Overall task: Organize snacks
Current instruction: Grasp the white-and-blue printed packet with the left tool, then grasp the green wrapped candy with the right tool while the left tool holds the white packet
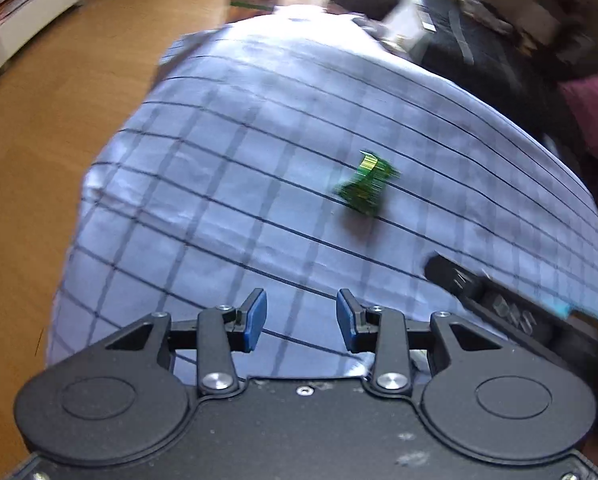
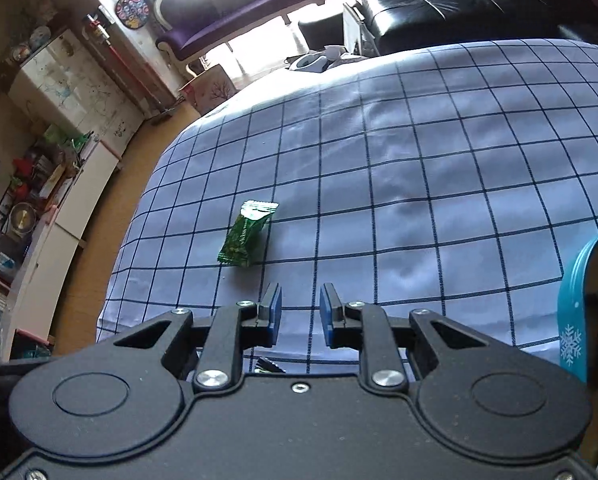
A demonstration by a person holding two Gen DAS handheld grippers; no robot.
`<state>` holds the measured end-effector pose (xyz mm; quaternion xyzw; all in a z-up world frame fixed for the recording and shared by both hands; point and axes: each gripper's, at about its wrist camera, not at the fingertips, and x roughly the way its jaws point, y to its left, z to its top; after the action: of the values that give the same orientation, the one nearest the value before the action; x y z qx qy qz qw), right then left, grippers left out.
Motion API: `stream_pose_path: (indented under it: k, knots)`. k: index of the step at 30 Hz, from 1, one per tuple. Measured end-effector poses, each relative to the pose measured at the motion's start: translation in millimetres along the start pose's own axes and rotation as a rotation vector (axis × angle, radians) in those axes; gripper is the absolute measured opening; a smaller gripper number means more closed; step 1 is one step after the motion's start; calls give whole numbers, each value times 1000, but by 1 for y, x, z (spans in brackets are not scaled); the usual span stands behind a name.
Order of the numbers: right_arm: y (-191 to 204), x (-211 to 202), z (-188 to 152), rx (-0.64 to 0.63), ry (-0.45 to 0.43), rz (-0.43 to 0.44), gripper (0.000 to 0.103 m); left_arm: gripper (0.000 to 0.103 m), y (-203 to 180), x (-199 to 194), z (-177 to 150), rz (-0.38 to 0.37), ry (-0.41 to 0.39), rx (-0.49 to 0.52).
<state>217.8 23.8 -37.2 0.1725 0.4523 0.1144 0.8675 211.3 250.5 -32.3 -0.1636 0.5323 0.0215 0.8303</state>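
A single green snack packet (image 2: 246,236) lies flat on the checked blue cloth (image 2: 419,168) that covers the counter, out in the open with nothing touching it. In the right wrist view its long axis runs from near-left to far-right, with the crimped silvery end farthest from the camera.

From the right tool (image 2: 299,316) the packet sits ahead and a little to the left, near the fingertips but apart from them. From the left tool (image 1: 301,318) the same packet (image 1: 365,188) lies ahead and to the right, farther off, and is smeared by motion blur. The right hand therefore looks the nearer one for a pick.

Both tools stand with a narrow gap between their blue pads and nothing held in either. The right tool's body also shows at the lower right of the left view.

A blue tin with a snowflake (image 2: 575,320) stands at the right edge of the right view and looks like a likely place for the snacks; its contents are hard to make out.
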Motion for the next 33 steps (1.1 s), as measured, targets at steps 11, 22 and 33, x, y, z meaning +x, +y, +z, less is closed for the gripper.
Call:
stream_pose_path:
  k: [11,22,33]
  knots:
    - [-28,-7,17,140,-63,-9,30,41,-38,1,-32,-98,13,280]
    - [-29,-8,19,118,-58,-54,30,47,-57,19,-39,-28,30,318]
    - [-2,6,14,30,-12,-71,29,31,-2,15,-10,64,-5,44]
